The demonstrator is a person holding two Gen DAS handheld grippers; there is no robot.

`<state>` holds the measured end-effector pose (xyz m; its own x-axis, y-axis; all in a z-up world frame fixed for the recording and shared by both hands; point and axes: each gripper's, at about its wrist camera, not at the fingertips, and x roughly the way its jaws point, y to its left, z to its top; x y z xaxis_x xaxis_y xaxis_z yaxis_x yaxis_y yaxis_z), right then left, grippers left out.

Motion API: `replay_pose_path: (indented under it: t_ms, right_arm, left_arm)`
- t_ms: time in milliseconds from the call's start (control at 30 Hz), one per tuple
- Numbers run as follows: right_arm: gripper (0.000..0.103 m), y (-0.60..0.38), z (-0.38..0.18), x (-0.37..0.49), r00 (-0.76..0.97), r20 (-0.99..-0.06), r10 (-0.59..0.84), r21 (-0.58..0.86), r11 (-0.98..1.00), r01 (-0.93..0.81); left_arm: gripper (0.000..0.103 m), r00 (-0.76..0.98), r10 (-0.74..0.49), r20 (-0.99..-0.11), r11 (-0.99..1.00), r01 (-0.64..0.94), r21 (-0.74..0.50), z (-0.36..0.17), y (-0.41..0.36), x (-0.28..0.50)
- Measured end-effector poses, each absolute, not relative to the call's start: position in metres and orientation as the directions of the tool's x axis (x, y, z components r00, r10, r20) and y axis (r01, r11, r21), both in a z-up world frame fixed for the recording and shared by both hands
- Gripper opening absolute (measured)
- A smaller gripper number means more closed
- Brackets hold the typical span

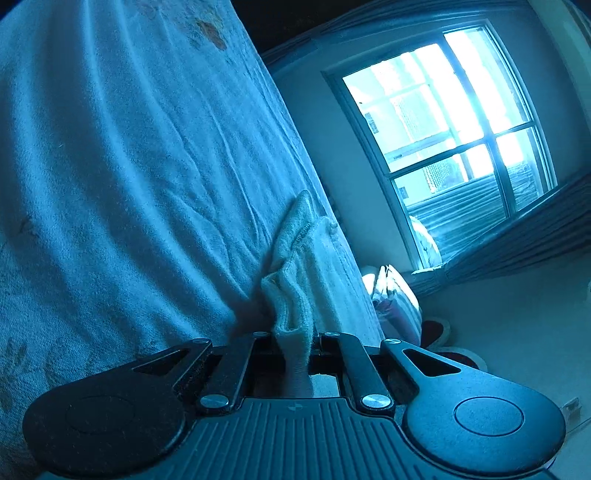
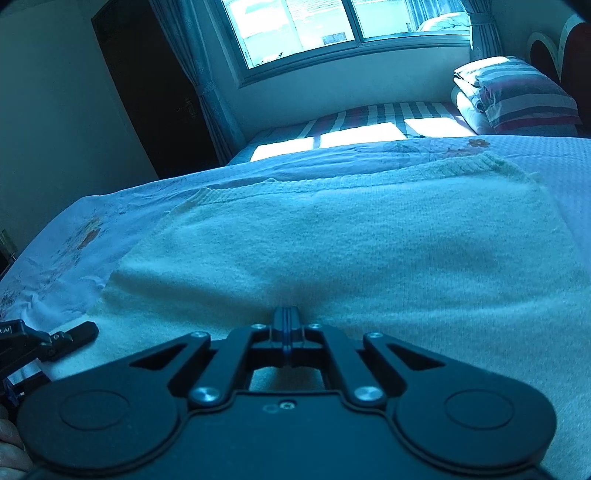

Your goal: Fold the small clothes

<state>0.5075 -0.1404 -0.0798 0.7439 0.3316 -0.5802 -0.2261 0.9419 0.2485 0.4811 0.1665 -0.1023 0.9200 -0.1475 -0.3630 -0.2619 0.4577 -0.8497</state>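
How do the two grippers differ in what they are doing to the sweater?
The left gripper pinches a bunched fold of the sweater between its fingers; the right gripper has nothing visible between its fingers, its tips pressing down on flat knit. The left points along the bed's edge, the right toward the window. Both are shut.

Cream knit sweater [image 2: 351, 240], pale floral bedspread [image 2: 74, 236], striped pillow [image 2: 524, 96].

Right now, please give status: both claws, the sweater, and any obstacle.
Left claw shut on sweater edge, bunched. Right claw shut, tips pressed on the sweater. Sweater mostly flat on bed cover. No obstacle seen on it.
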Motion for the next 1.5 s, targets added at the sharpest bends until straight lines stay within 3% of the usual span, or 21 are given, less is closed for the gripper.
replay_pose_path:
  t_ms: [200,300,433,667,767,933,1000,1067,1233,1367,1500]
  right_arm:
    - [0.0,-0.15,-0.086,0.506,0.752,-0.553,0.359,0.32,0.925,-0.206]
    - [0.006,-0.175,-0.071,0.494,0.788,-0.501,0.358,0.396,0.904,-0.159]
    - [0.006,-0.237,-0.054,0.455,0.867,-0.42,0.268,0.461,0.886,-0.051]
    - [0.008,-0.325,-0.053,0.397,0.903,-0.42,0.084,0.477,0.868,0.141]
    - [0.008,-0.349,-0.06,0.377,0.9,-0.434,0.03,0.484,0.85,0.206]
    - [0.011,-0.368,-0.07,0.357,0.892,-0.453,-0.002,0.486,0.838,0.249]
    - [0.015,-0.369,-0.07,0.356,0.89,-0.455,0.004,0.489,0.837,0.246]
    - [0.018,-0.362,-0.07,0.358,0.893,-0.448,0.04,0.501,0.838,0.214]
    - [0.025,-0.345,-0.06,0.372,0.9,-0.424,0.101,0.51,0.848,0.144]
    - [0.032,-0.34,-0.048,0.405,0.902,-0.407,0.142,0.503,0.86,0.092]
    - [0.032,-0.338,-0.049,0.45,0.881,-0.437,0.181,0.493,0.867,0.066]
  left_arm:
    - [0.006,0.934,-0.213,-0.287,0.68,-0.069,-0.73,-0.032,0.14,0.503]
    - [0.006,0.913,-0.285,-0.292,0.769,0.036,-0.638,0.002,0.115,0.525]
    - [0.006,0.847,-0.422,-0.323,0.831,0.22,-0.51,0.029,0.056,0.556]
    - [0.006,0.646,-0.598,-0.475,0.802,0.471,-0.369,0.009,-0.055,0.577]
    - [0.006,0.545,-0.599,-0.587,0.795,0.494,-0.352,-0.022,-0.083,0.569]
    - [0.006,0.553,-0.601,-0.577,0.794,0.494,-0.354,-0.027,-0.072,0.554]
    - [0.022,0.56,-0.603,-0.568,0.791,0.511,-0.336,-0.015,-0.072,0.552]
    - [0.068,0.601,-0.606,-0.522,0.793,0.513,-0.33,-0.003,-0.066,0.541]
    - [0.073,0.678,-0.6,-0.425,0.798,0.466,-0.383,0.018,-0.021,0.536]
    - [0.072,0.719,-0.513,-0.469,0.837,0.299,-0.458,0.003,0.028,0.582]
    - [0.072,0.645,-0.569,-0.51,0.784,0.238,-0.573,-0.028,0.039,0.626]
